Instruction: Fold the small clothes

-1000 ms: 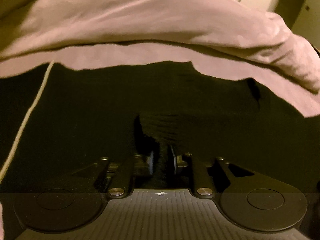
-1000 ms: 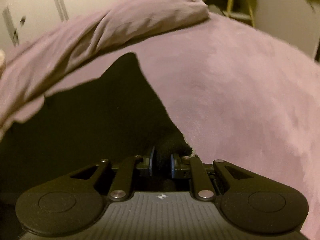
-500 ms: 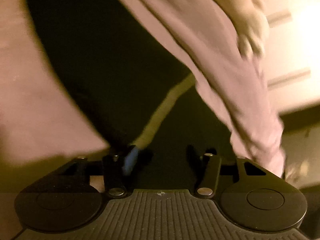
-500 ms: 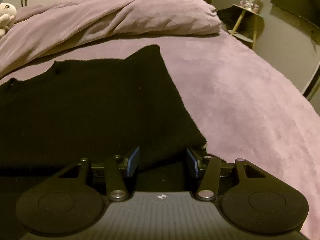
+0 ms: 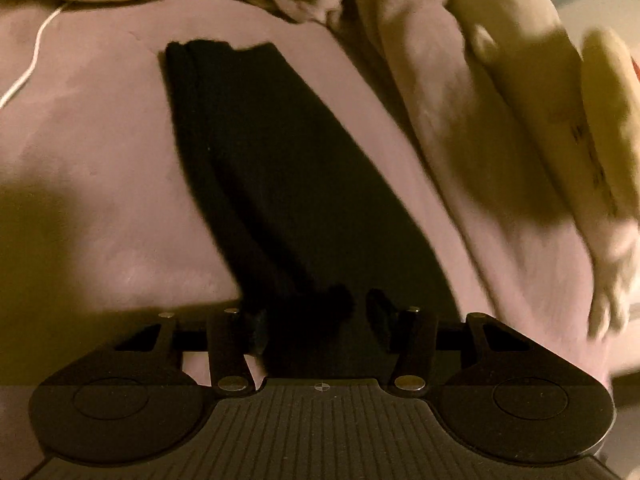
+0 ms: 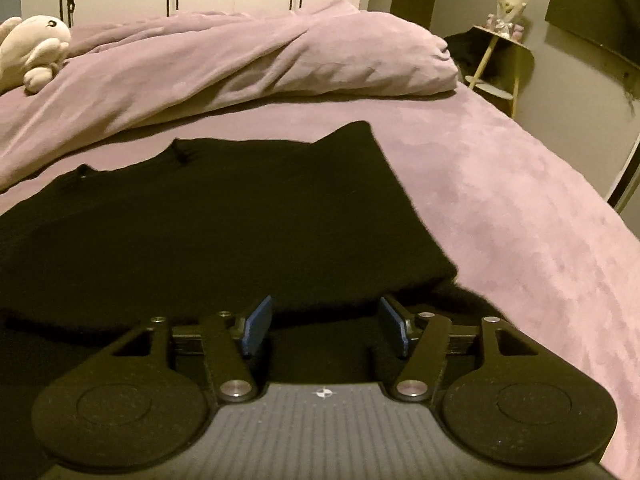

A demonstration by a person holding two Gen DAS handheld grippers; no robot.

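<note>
A black garment [image 6: 208, 216] lies folded flat on the mauve bed cover [image 6: 500, 200]. In the left wrist view the black garment [image 5: 280, 168] runs as a long dark strip away from the fingers. My left gripper [image 5: 318, 320] is open at the strip's near end, with nothing between its jaws. My right gripper [image 6: 324, 324] is open and empty just above the near right edge of the garment, its blue pads [image 6: 256, 322] spread wide.
A bunched mauve duvet [image 6: 240, 64] lies across the far side of the bed. A white plush toy [image 6: 32, 48] sits on it at the left. A white cable [image 5: 28, 68] lies on the bed. A small side table [image 6: 500, 64] stands beyond the bed's right edge.
Both grippers let go of the black garment and opened. The left gripper swung round, now looking along the folded strip. The right gripper has lifted back a little.
</note>
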